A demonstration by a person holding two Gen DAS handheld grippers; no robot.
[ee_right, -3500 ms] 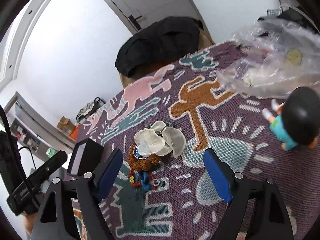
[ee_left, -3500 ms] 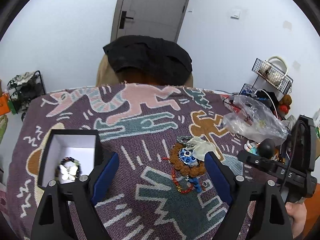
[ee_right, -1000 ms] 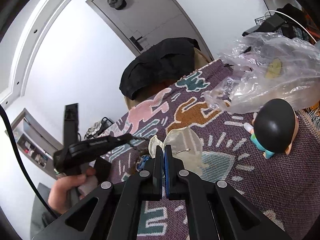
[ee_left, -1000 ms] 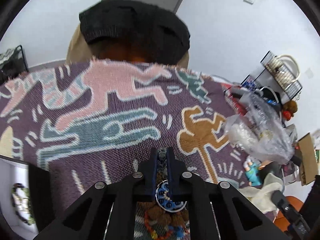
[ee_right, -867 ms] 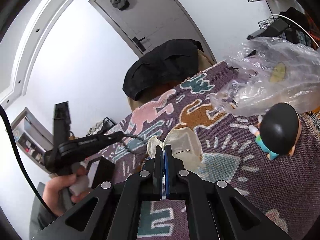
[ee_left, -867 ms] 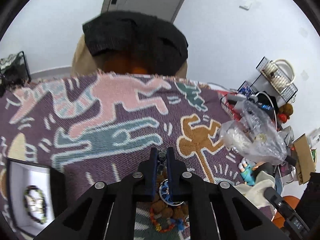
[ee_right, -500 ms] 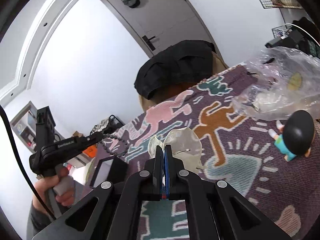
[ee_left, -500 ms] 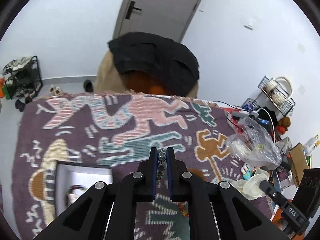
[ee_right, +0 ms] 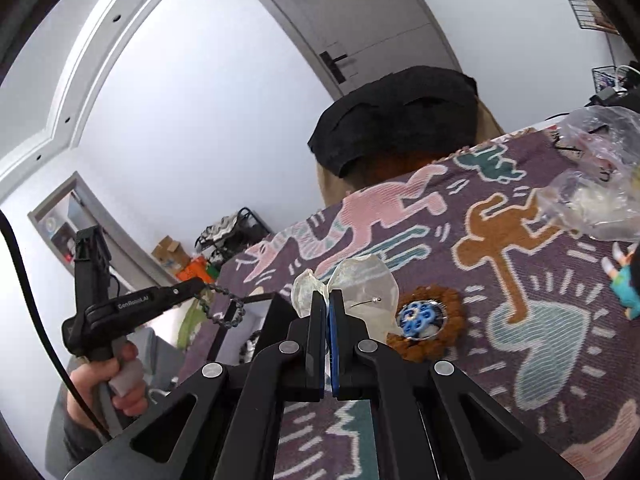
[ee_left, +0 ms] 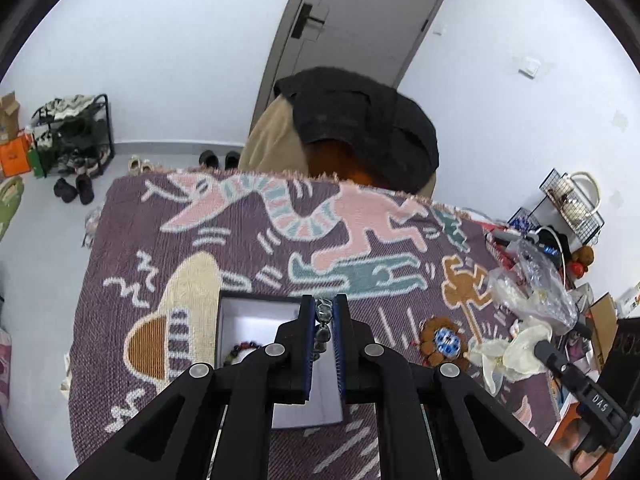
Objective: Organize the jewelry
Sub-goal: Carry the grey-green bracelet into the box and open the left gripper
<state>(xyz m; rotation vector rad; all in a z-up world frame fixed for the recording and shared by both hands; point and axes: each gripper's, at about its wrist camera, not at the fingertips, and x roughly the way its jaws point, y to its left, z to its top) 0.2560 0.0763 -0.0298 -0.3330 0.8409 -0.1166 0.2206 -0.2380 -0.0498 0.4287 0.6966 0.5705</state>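
Observation:
My left gripper [ee_left: 324,312] is shut on a dark beaded chain [ee_left: 323,330]. It holds the chain above the open white-lined black box [ee_left: 256,312], which has a beaded bracelet [ee_left: 240,350] inside. In the right wrist view the chain [ee_right: 224,312] dangles from the left gripper [ee_right: 200,285] over the box. My right gripper [ee_right: 327,300] is shut on a translucent white shell-like flower piece [ee_right: 360,284], lifted above the blanket. A brown beaded ring with a blue centre [ee_left: 444,342] lies on the blanket [ee_left: 192,216], also in the right wrist view [ee_right: 424,320].
A crumpled clear plastic bag [ee_left: 532,284] and a small black-haired figurine [ee_right: 628,280] sit at the blanket's right side. A chair with a black coat [ee_left: 356,128] stands behind the table. A shoe rack [ee_left: 72,136] is on the floor at left.
My left gripper has lifted the chain off the pile and carried it left, over the box. My right gripper has stayed shut on the flower piece and risen higher.

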